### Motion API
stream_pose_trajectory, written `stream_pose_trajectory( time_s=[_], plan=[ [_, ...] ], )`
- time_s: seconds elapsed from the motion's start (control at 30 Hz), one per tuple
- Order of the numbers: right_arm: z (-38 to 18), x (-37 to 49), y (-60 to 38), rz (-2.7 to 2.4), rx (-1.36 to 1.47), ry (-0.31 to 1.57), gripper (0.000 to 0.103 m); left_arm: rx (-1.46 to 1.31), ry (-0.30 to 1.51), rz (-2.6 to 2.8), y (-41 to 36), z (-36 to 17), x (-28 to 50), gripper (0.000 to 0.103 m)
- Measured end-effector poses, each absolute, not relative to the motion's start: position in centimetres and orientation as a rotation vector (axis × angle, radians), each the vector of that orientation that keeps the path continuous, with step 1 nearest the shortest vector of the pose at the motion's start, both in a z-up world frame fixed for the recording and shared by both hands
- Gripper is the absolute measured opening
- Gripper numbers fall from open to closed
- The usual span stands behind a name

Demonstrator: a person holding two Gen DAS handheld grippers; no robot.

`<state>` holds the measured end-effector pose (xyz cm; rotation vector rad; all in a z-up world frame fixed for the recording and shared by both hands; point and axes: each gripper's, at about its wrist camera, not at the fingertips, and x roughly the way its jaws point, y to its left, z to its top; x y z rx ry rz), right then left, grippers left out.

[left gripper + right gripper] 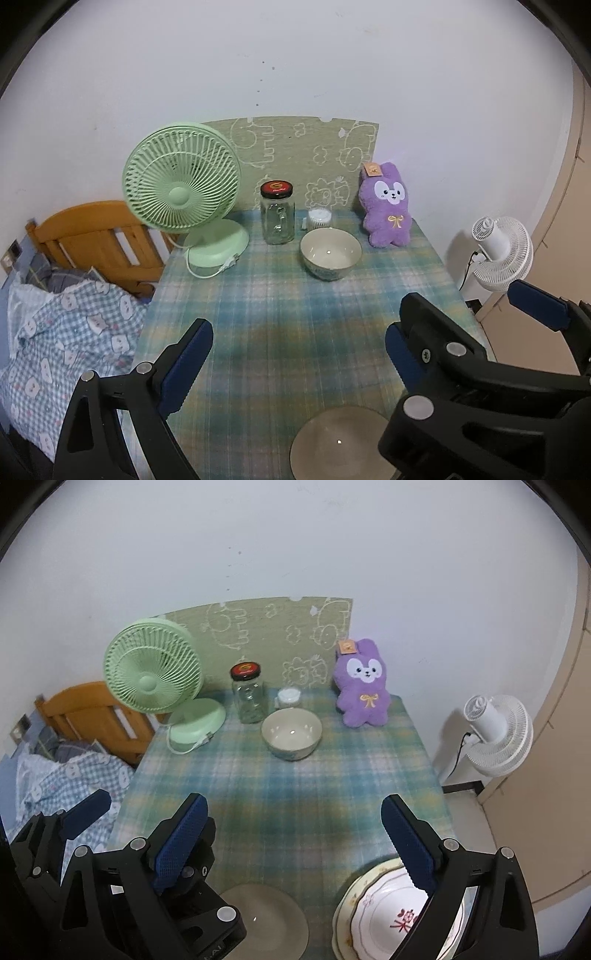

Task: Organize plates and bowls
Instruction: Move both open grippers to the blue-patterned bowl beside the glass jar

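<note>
Both hand-held grippers, left [299, 363] and right [293, 843], gape empty above the surface [258, 314]; only the right view shows the floral plate [373, 915].

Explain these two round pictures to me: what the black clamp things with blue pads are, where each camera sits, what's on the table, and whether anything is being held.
The black clamps are two hand-held grippers, one in each of a person's hands; no robot arm is involved. Each picture comes from a wide-angle camera on one gripper, looking along its fingers. The left gripper and right gripper are both open and hold nothing. On the plaid tablecloth stand a green fan, a glass jar, a small white tub, a bowl and a purple plush toy. Nearer the cameras lie a grey plate and a stack of patterned plates.
</note>
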<state>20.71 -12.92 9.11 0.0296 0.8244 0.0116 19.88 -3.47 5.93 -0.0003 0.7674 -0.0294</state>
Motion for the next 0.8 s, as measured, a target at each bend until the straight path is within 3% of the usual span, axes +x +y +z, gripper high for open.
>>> stream_pose_trajectory(
  time_s=[0.8],
  plan=[
    [4.8, 32.8, -16.1, 0.13, 0.006, 0.889, 0.097, -0.032, 0.816, 0.043, -6.4, 2.9, 30.6, 0.093]
  ],
)
